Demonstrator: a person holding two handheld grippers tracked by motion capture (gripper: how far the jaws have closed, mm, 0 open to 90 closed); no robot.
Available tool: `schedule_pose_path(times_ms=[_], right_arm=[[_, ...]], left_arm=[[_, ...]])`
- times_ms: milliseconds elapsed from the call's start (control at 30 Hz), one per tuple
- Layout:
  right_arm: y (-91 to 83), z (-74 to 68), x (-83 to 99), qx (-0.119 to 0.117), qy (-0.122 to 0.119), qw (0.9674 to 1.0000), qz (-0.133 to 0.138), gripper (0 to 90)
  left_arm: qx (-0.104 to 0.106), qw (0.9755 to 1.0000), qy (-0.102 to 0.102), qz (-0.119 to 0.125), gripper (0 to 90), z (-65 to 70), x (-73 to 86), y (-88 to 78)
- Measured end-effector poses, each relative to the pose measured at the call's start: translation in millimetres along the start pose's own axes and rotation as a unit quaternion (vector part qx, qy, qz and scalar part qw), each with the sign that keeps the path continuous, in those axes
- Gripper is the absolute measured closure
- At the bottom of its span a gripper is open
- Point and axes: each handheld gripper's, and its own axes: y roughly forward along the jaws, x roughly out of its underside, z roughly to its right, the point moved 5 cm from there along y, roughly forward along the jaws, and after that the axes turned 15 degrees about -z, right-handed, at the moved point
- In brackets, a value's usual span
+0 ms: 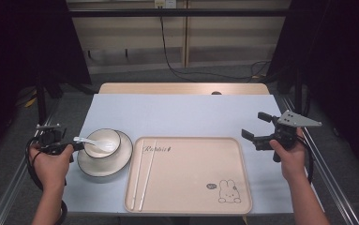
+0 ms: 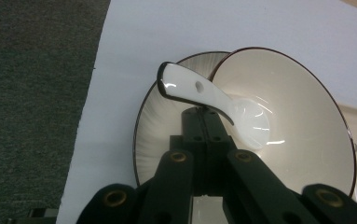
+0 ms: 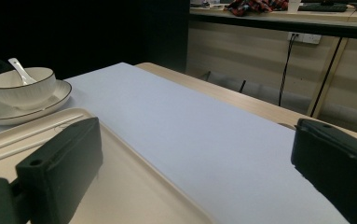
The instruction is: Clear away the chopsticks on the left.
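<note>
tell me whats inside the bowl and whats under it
Inside the bowl lies a white spoon, scoop down, handle sticking out over the rim. Under the bowl sits a dark-rimmed plate; the bowl covers the plate's middle.

Two bare forearms are seen in the high view, no sleeves being worn. The left gripper (image 1: 76, 146) is built of black parts, with a black cable looped beside the wrist. In its own view, flat black links (image 2: 241, 182) are joined by brass-ringed pivots, and small screws are set in the jaws. The right gripper (image 1: 252, 126) is black too, topped by a grey three-cornered plate (image 1: 299, 119), and blocky black pads (image 3: 69, 163) are carried
</note>
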Motion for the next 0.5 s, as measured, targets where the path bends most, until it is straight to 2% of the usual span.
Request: schedule_pose_path(times_ms=[67,133,267,333,367,433,500], right_arm=[[0.9,0.0,-0.5,-0.002,-0.002,1.0,0.002,1.8],[3.5,-1.0,-1.2,-0.006,-0.001,1.0,0.001,1.8],[3.5,-0.7,-1.3,-0.006,-0.002,1.0,0.0,1.8],[2.8,0.1,-1.9,-0.004,-0.003,1.0,0.003,1.8],[2.4,0.4,-1.8,-0.003,-0.005,1.0,0.002,1.8],[2.7,-0.3,-1.5,-0.005,-0.005,1.0,0.001,1.8],[1.7,-0.6,-1.6,-0.002,-0.003,1.0,0.0,1.8]], left_arm=[[-0.002,1.0,0.006,-0.001,90.0,-0.8,0.2,-1.0],[0.003,1.0,0.001,0.009,90.0,0.0,0.6,-5.1],[0.006,0.9999,0.0,0.015,84.3,0.3,1.1,-11.8],[0.008,0.9997,-0.001,0.022,79.4,1.5,1.1,-16.3],[-0.002,0.9997,-0.005,0.026,78.6,0.5,1.2,-19.4],[0.008,0.9993,-0.011,0.035,74.1,0.2,0.4,-20.3],[0.007,0.9993,-0.015,0.033,67.4,-1.0,0.3,-19.4]])
